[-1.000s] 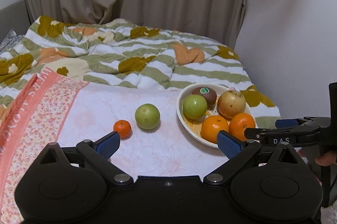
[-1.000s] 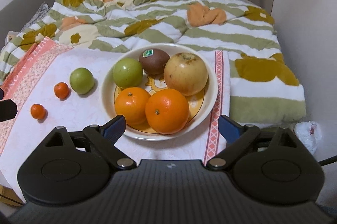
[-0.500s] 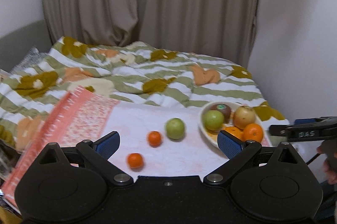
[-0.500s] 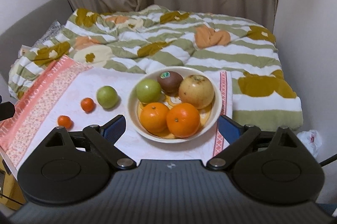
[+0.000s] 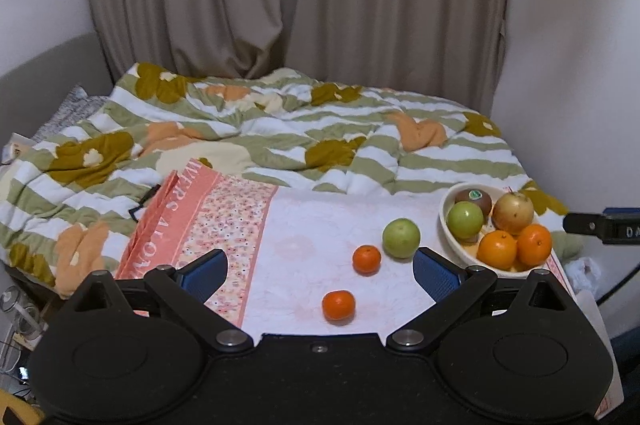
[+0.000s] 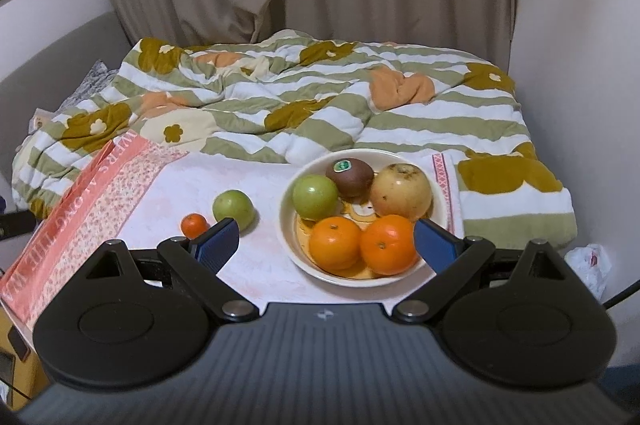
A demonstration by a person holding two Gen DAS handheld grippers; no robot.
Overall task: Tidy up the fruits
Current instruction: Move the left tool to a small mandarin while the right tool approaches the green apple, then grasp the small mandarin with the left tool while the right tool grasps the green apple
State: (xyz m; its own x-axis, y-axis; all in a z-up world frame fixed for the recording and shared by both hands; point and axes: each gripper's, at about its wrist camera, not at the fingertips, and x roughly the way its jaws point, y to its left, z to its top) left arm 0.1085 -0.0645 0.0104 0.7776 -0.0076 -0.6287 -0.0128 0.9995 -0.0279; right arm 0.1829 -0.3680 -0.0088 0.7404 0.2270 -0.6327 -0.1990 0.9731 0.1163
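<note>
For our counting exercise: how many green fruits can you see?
2. One green fruit sits in the bowl; the other lies on the cloth left of it. More may be hidden.

The right gripper (image 6: 326, 243) hangs wide apart above the bowl (image 6: 434, 185), with a green apple (image 6: 233, 207) just beside it.

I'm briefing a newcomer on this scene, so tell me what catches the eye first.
The cream bowl on the right side of the pale cloth draws the eye: it holds two oranges, a green apple, a kiwi and a yellowish apple. Left of it, loose on the cloth, lie another green apple and two small tangerines. Behind spreads a rumpled striped, flowered quilt.
</note>
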